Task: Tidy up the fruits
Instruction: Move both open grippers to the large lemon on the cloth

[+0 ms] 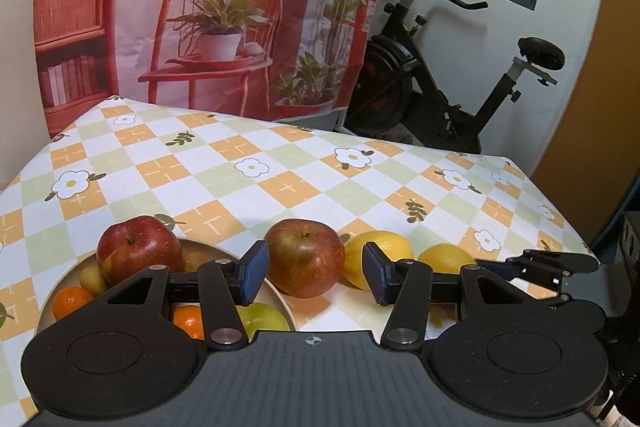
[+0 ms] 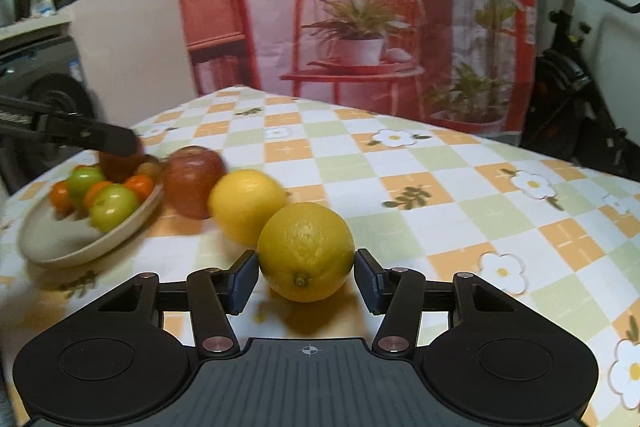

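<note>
Treat loading the plate (image 1: pixel 286 301) as the step in hand, with one red apple, small oranges and green fruits already in it. Locate the loose fruits in a row on the checked table (image 2: pixel 400 167): second apple (image 1: pixel 306 257) just beside the plate rim, then the far lemon (image 2: pixel 246 205), then the near lemon (image 2: pixel 306 251). Note the left gripper (image 1: pixel 316 275) open around the loose apple: left pad at or near the skin, right pad clearly apart from it, nothing gripped. Note the right gripper (image 2: pixel 306 279) flanking the near lemon, both pads at or a hair off the peel; pressing or not cannot be told, with the lemon resting on the cloth. Before closing the left, centre the apple between the pads to avoid shoving it sideways against the rim. Seat the pads at the widest girth of each fruit, below neither stem nor shoulder; expect round, waxy skin to squirt forward under an off-centre squeeze. Close only to firm contact, lift straight up, and clear the rim before moving across. Carry one fruit at a time, given both grippers working close together near the plate. Set each piece into a free hollow of the plate, not on top of the small fruits, to prevent rolling.
</note>
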Action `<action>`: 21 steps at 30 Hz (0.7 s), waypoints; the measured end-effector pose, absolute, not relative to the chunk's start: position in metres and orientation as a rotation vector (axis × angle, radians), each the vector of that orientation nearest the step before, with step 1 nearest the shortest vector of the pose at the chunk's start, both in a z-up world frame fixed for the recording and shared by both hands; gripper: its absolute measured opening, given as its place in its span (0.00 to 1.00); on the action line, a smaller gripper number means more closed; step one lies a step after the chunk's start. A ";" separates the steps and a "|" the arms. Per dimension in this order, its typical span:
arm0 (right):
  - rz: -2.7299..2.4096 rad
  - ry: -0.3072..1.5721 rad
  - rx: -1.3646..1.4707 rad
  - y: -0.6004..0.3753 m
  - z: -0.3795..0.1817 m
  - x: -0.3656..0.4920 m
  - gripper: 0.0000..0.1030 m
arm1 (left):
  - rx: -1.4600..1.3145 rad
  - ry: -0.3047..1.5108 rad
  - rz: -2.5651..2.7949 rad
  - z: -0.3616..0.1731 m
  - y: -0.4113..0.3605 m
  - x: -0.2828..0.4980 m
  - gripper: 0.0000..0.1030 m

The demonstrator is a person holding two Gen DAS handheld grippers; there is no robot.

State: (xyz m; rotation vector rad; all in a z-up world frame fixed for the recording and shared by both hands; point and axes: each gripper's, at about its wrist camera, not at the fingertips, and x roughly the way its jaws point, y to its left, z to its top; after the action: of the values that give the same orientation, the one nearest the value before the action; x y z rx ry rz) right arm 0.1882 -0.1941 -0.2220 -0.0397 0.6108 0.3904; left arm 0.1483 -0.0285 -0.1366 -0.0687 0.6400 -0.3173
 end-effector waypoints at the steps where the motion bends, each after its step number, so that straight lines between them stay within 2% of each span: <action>1: 0.409 0.613 -0.049 -0.193 -0.221 0.185 0.47 | -0.068 0.641 -0.324 -0.136 -0.030 0.147 0.52; 21: 0.441 0.627 -0.147 -0.207 -0.212 0.156 0.44 | -0.096 0.714 -0.496 -0.152 -0.068 0.162 0.52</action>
State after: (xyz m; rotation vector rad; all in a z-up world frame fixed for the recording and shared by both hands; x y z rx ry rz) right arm 0.1560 -0.2072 -0.2121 -0.1470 0.6269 0.4413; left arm 0.1622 -0.0678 -0.1525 -0.0957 0.7140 -0.4962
